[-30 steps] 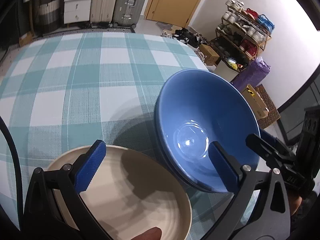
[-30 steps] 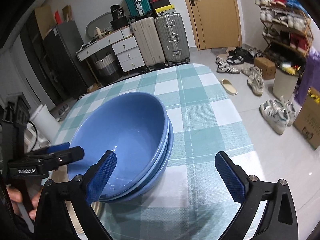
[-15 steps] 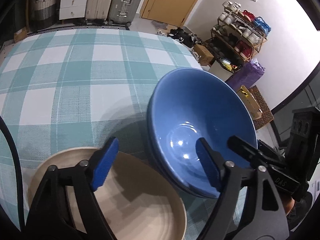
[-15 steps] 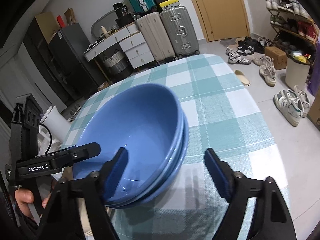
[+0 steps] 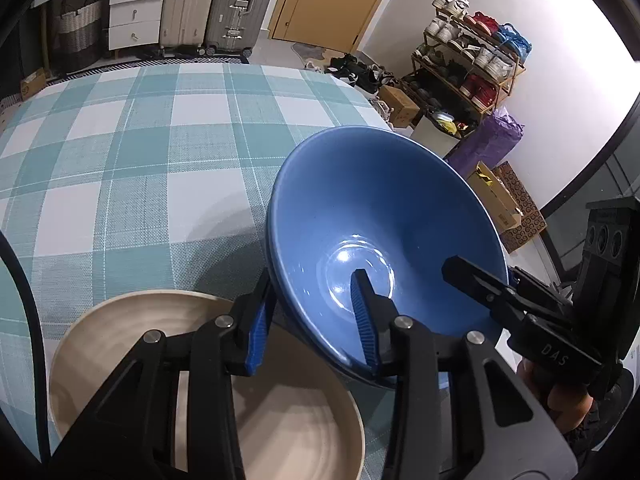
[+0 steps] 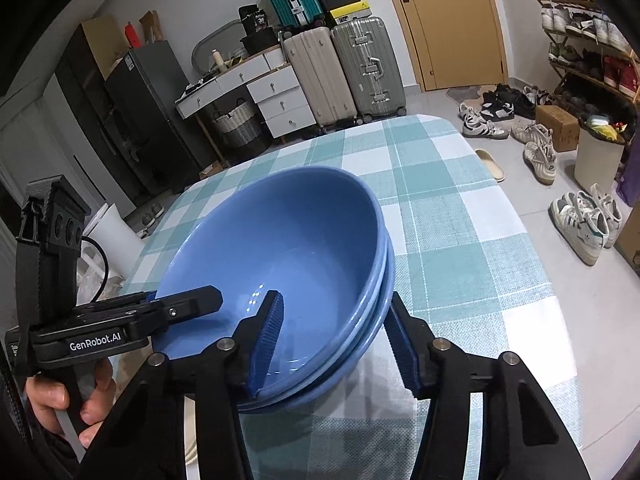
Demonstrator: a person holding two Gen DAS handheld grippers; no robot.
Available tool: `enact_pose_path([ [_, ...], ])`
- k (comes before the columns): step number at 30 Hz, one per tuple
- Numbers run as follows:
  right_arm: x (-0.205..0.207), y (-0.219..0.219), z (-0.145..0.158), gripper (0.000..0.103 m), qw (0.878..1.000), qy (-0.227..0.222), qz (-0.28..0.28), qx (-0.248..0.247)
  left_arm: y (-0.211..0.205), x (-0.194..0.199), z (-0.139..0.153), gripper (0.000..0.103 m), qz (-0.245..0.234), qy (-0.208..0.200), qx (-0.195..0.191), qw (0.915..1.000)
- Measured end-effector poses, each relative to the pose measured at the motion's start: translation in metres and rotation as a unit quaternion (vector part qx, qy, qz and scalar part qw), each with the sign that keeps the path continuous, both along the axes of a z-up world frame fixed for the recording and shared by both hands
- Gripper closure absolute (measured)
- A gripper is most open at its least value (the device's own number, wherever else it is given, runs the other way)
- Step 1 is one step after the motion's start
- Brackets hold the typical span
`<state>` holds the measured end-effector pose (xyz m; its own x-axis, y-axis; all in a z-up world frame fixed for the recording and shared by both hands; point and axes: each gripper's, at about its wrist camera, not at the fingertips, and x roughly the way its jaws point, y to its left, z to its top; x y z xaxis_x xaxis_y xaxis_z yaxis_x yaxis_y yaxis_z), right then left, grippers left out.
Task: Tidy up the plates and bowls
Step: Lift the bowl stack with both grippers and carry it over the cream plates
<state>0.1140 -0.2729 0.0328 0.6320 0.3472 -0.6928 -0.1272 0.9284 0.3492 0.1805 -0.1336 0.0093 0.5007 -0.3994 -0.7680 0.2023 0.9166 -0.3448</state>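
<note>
Both grippers have just closed — left gripper [image 5: 314,320] and right gripper [image 6: 334,336] each pinch the blue bowls' [image 6: 304,240] rim on the checked tablecloth [image 5: 132,152]; suitcases [image 6: 344,68] behind.

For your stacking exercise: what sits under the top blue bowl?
More blue bowls nest under the top blue bowl; only their rims show, apparently two. Their insides and the tablecloth beneath are covered.

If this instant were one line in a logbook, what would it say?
left gripper: closing over rim of stacked blue bowls | right gripper: closing over opposite rim | beige bowl: beside stack | stage: gripping
</note>
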Motion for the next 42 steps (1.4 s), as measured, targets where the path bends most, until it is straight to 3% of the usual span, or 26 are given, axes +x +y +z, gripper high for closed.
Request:
enact_pose_path([
  [6,-0.002,0.002,0.001,0.052,1.0,-0.004,0.006,-0.014,-0.005,-0.002,0.001,0.068,0.004,-0.009,0.023,0.9997],
  [18,-0.011,0.002,0.01,0.052,0.999,-0.01,0.003,-0.03,-0.009,-0.011,0.006,0.068,-0.001,-0.018,0.025,0.9995],
  [42,-0.039,0.003,0.056,0.052,0.998,-0.044,-0.006,-0.04,-0.011,-0.052,0.063,0.068,-0.005,-0.064,0.028,0.9975],
])
